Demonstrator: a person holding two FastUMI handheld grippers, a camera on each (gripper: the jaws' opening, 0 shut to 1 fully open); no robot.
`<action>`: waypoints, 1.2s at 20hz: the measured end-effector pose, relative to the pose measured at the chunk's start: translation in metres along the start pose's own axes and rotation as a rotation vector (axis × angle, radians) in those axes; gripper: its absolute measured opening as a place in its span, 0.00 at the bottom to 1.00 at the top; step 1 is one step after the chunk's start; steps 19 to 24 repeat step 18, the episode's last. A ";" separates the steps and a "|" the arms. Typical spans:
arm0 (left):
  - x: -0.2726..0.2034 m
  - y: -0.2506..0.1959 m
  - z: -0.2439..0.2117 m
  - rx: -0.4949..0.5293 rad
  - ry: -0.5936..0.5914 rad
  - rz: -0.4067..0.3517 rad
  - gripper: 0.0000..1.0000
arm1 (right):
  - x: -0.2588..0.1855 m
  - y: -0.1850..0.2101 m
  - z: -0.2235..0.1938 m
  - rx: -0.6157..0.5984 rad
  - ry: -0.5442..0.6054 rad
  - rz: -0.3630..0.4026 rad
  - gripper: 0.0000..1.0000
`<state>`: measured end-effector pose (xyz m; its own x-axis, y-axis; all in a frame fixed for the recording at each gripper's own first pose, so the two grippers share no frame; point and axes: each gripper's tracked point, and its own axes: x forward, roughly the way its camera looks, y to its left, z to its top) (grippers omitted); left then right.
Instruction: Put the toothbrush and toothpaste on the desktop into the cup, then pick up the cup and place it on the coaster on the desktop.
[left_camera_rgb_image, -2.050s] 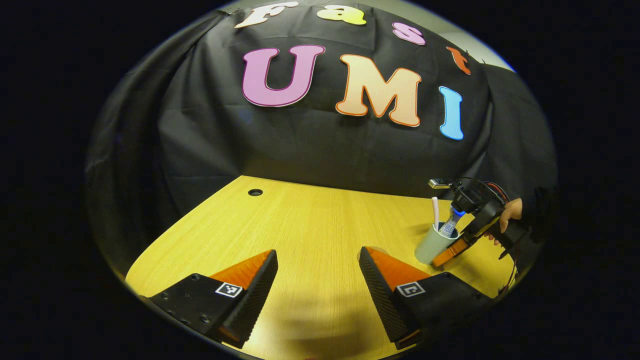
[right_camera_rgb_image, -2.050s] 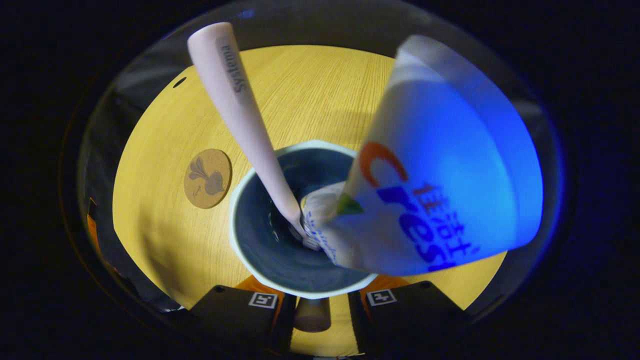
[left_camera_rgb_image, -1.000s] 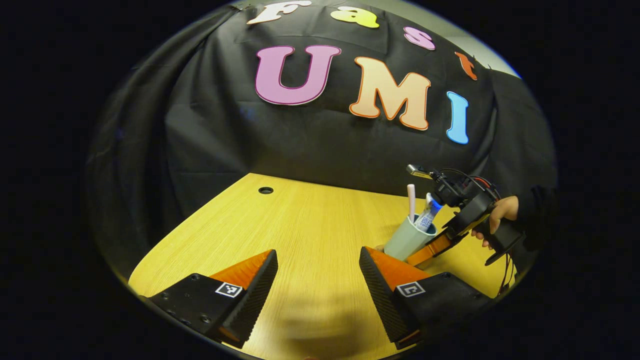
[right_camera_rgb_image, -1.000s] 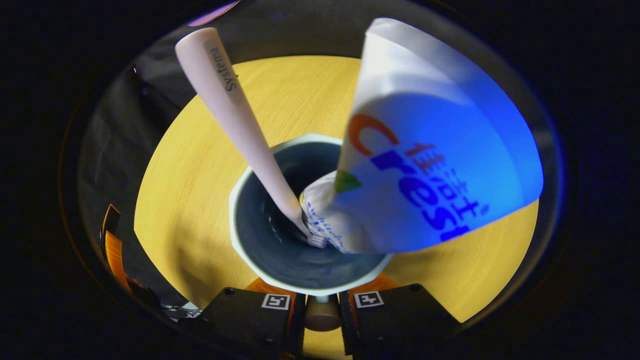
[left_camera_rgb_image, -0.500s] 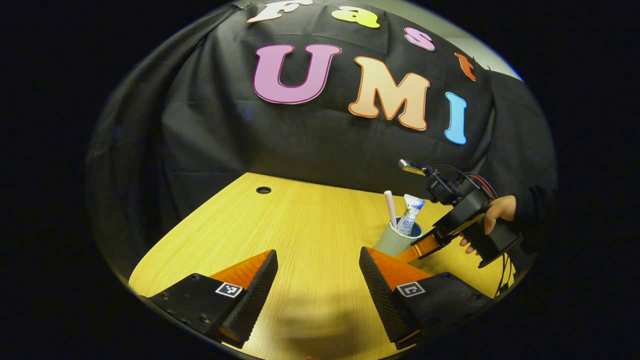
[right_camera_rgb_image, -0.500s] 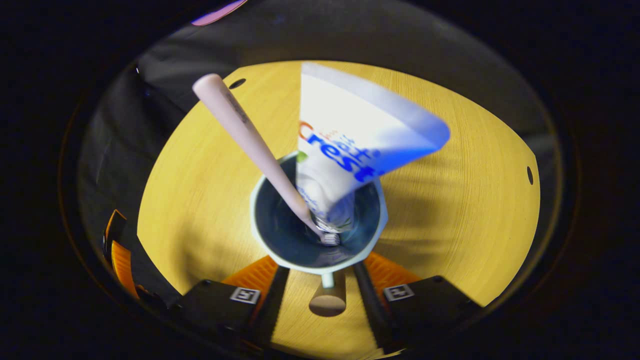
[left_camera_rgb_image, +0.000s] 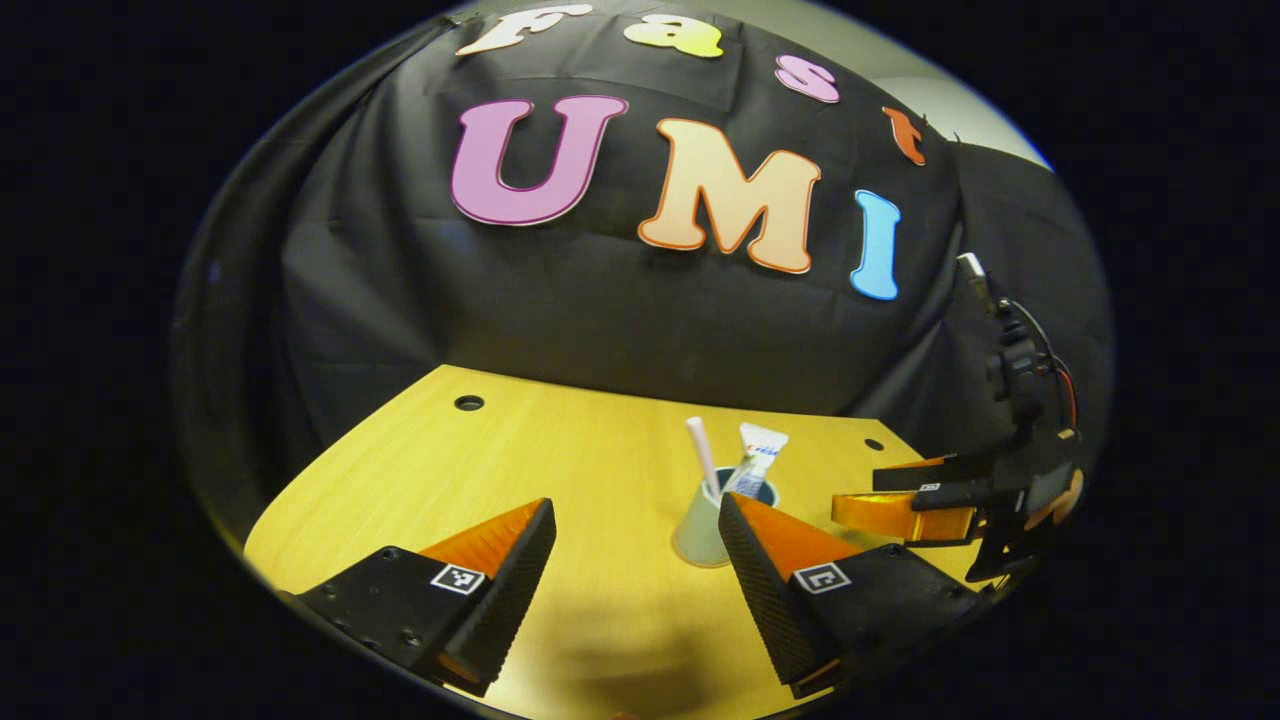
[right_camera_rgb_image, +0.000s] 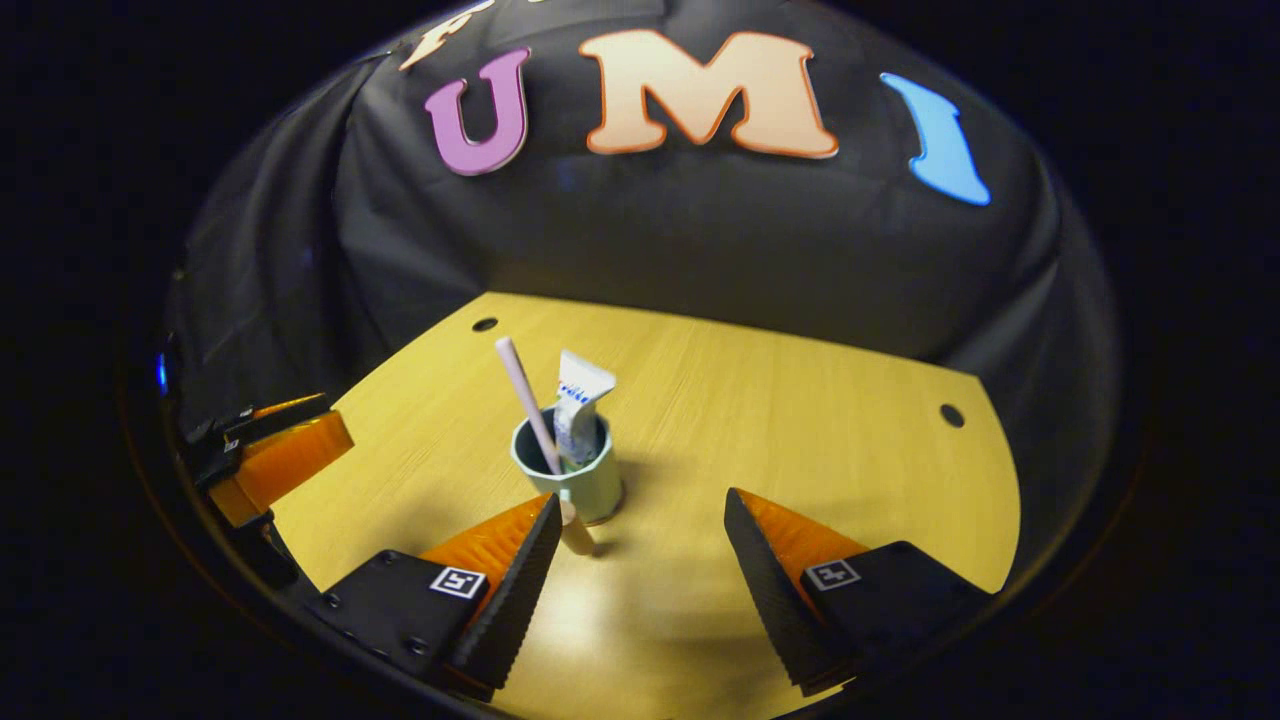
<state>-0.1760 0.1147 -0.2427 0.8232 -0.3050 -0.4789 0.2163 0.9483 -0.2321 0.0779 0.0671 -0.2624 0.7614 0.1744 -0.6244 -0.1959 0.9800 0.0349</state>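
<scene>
My left gripper (left_camera_rgb_image: 636, 560) hangs low over the yellow wooden surface (left_camera_rgb_image: 560, 450), jaws spread wide, nothing between them. My right gripper (right_camera_rgb_image: 640, 560) is likewise spread, its jaws apart and holding nothing.

The cup (right_camera_rgb_image: 570, 470), pale green with a dark inside, stands upright on the surface, just ahead of my right gripper's left finger and clear of both fingers. In the left gripper view the cup (left_camera_rgb_image: 703, 525) sits just beyond my left gripper's right finger, which covers part of it. Under the cup, at its base, a tan edge shows that looks like the coaster (right_camera_rgb_image: 580, 535), though I cannot tell for sure.

2 things stand in the cup: the pink toothbrush (right_camera_rgb_image: 525, 395), leaning left with its handle up, and the toothpaste (right_camera_rgb_image: 578, 400), crimped end up.

From the left gripper view, my right gripper (left_camera_rgb_image: 900, 500) sits off to the right of the cup, apart from it. From the right gripper view, my left gripper (right_camera_rgb_image: 270, 450) sits at far left.

2 round holes (right_camera_rgb_image: 485, 324) mark the surface's far edge.
</scene>
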 end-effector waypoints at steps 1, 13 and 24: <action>0.000 -0.013 0.006 0.010 -0.010 0.000 0.95 | -0.017 -0.010 0.011 0.017 -0.053 -0.005 0.96; -0.020 -0.139 0.086 0.077 -0.202 -0.101 0.94 | -0.170 -0.114 0.095 0.075 -0.647 -0.228 0.99; -0.014 -0.154 0.106 0.081 -0.230 -0.142 0.95 | -0.205 -0.124 0.121 0.056 -0.743 -0.268 0.99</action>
